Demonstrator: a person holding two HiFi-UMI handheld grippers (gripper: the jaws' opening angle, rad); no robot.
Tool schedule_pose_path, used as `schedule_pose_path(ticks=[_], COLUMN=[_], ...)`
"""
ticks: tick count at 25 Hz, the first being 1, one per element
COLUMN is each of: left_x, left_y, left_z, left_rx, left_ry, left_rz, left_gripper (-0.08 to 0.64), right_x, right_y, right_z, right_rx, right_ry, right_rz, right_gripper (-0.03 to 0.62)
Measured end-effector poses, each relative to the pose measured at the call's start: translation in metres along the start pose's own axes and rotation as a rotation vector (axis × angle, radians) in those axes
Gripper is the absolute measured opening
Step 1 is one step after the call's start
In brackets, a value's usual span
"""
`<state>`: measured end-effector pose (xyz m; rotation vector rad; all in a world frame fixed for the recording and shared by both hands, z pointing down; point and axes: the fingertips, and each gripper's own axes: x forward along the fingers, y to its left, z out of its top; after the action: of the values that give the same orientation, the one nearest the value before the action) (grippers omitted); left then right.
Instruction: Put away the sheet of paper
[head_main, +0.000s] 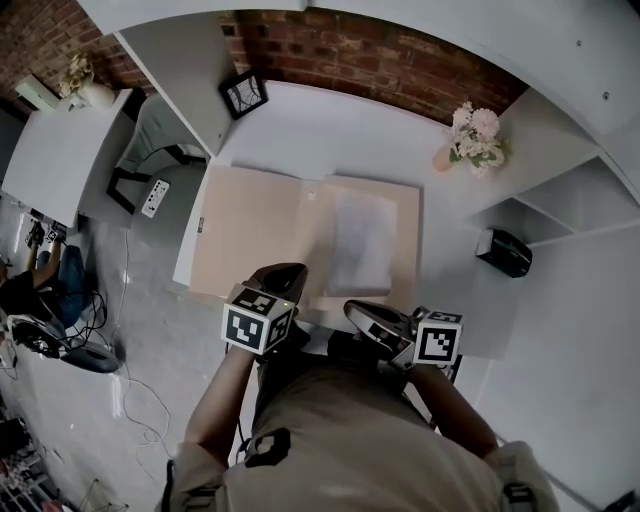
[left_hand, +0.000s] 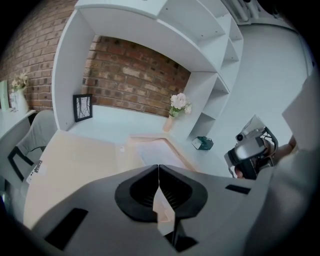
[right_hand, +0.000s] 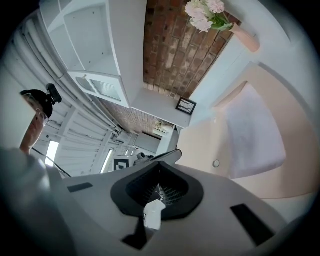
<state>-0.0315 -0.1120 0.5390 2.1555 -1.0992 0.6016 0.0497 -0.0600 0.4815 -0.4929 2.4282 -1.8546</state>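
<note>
A white sheet of paper (head_main: 362, 240) lies flat on the right half of an open beige folder (head_main: 250, 230) on the white desk (head_main: 330, 135). My left gripper (head_main: 285, 277) hovers over the folder's near edge, by the fold, jaws shut with nothing between them. My right gripper (head_main: 362, 315) is just off the near edge below the sheet, also shut and holding nothing. The left gripper view shows its closed jaws (left_hand: 159, 172) with the sheet (left_hand: 157, 152) and folder (left_hand: 70, 160) ahead. From the right gripper (right_hand: 159, 172), the sheet (right_hand: 252, 135) and folder (right_hand: 200, 140) appear to the right.
A vase of pale flowers (head_main: 470, 140) stands at the desk's back right, a small black picture frame (head_main: 243, 95) at the back left. A dark object (head_main: 503, 252) sits on the side shelf at right. A grey chair (head_main: 150, 170) stands left of the desk.
</note>
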Motion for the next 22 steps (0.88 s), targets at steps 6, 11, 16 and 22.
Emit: schedule_pose_path(ticks=[6,11,16,22], left_x=[-0.031,-0.053,-0.073,-0.095], left_y=[0.007,0.012,0.022,0.027], left_z=[0.003,-0.001,-0.009,-0.017], left_rx=[0.006,0.012,0.005,0.027], left_ry=[-0.057,-0.094,-0.108,-0.131], left_rz=[-0.026,-0.044,-0.042,-0.086], left_gripper=[0.017,0.017,0.017,0.017], right_x=[0.023,0.035,0.055,0.078], right_y=[0.010,0.020,0.036,0.051], right_z=[-0.016,-0.024,-0.035,-0.056], right_rx=[-0.049,-0.096,-0.142,-0.175], right_ry=[0.059,0.070,0.079,0.079], right_rz=[-0.052,-0.055,-0.048,-0.058], right_gripper=[0.026,0.027,0.028,0.027])
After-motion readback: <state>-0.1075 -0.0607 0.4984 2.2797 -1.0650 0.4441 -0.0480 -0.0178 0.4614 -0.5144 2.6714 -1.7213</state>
